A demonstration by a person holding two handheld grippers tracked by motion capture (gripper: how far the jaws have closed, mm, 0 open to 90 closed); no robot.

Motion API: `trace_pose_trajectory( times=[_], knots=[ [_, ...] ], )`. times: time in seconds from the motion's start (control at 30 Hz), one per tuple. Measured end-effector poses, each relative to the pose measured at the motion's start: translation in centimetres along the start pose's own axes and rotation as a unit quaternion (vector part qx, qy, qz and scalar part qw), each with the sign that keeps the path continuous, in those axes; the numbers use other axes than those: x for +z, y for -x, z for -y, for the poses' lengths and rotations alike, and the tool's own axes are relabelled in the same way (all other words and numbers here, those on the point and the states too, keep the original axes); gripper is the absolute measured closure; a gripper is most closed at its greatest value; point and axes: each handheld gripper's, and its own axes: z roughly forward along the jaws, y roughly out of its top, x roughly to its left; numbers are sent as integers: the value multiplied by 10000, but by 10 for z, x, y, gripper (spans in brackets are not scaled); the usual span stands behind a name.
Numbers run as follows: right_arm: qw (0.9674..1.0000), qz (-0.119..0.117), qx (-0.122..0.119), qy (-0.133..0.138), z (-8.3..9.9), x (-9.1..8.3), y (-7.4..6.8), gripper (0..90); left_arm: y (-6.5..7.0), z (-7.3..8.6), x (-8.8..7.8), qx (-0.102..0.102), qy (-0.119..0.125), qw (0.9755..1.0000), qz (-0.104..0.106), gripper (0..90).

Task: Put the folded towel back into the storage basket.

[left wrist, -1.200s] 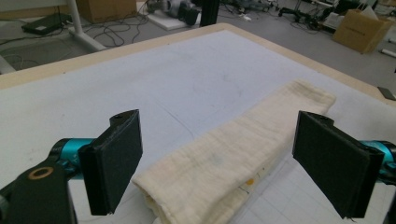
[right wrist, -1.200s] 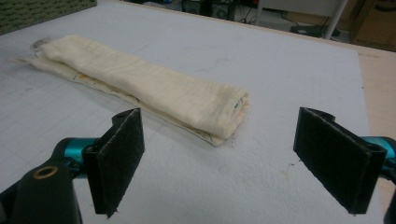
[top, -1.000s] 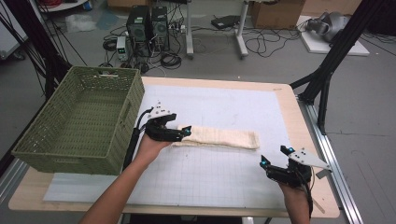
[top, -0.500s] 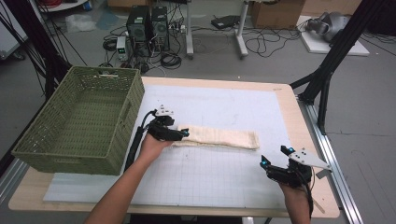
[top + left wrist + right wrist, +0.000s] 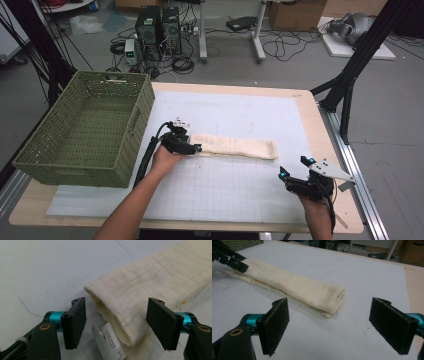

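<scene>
While spread wide around the towel's point(image 5: 140, 302) near end, left tool point(image 5: 192, 148) grips nothing, likely lining up a pinch. Lies folded long on bench point(image 5: 310, 107), beside basket point(image 5: 127, 145). Right tool point(image 5: 337, 325) released, apart.

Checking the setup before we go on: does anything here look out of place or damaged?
Little stands out. The folded towel lies flat on the mat, its white care label poking out at the end between the open left gripper. Faint yellowish stains mark its edge.
</scene>
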Motion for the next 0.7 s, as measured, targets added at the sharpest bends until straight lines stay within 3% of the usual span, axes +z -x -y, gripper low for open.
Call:
trace_pose_trajectory(
  times=[0.17,0.3,0.5,0.7],
  knots=[
    [10000,3,-21,-24,0,1,0,150,2,0,-2,172,-74,9998,-111,404],
    [10000,4,-10,-26,0,1,0,150,3,0,-2,225,-82,9997,-47,494],
    [10000,3,-17,-38,0,1,0,150,9,1,-3,391,-61,9990,219,765],
    [10000,-15,-13,-31,1,1,0,150,9,4,-5,328,102,9991,254,804]
  ],
)
